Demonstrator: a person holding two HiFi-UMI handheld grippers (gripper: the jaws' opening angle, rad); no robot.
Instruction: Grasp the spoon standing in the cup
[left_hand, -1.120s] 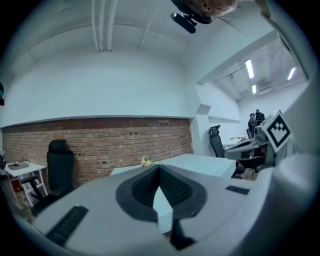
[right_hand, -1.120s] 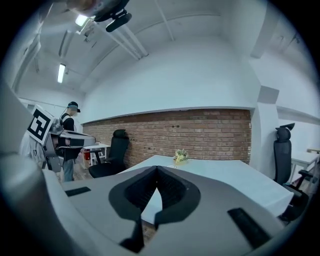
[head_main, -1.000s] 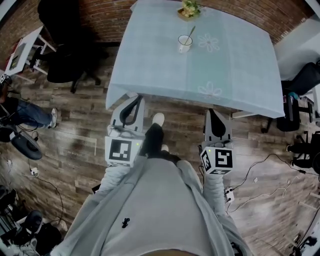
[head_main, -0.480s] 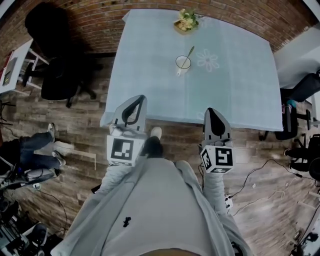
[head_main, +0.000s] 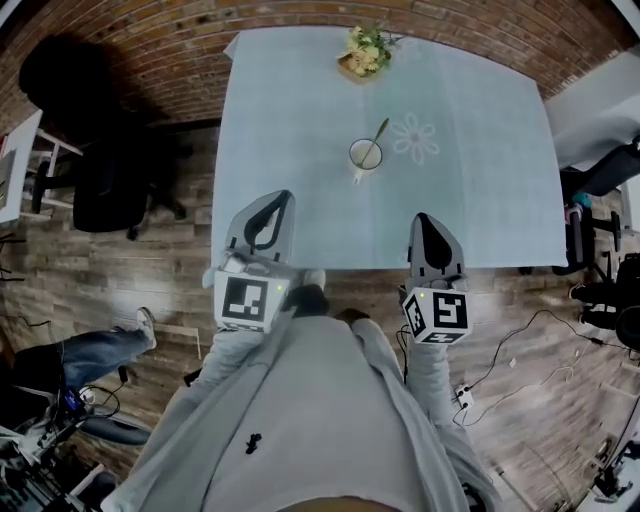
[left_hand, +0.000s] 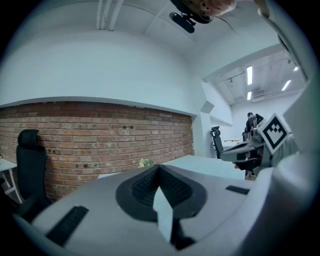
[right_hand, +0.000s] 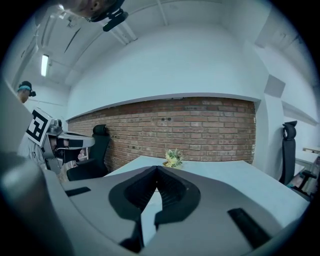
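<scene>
We hold the left gripper (head_main: 272, 200) and right gripper (head_main: 427, 222) clenched on nothing, and the spoon (head_main: 377, 137) stands in the cup (head_main: 364, 157) at 12 o'clock, well apart from them.

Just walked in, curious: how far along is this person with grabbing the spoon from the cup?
Nothing done: the spoon stands untouched in the white cup. In hand: the left gripper and right gripper hover shut and empty at the near edge of the table. Left: reaching, opening, gripping the spoon.
</scene>
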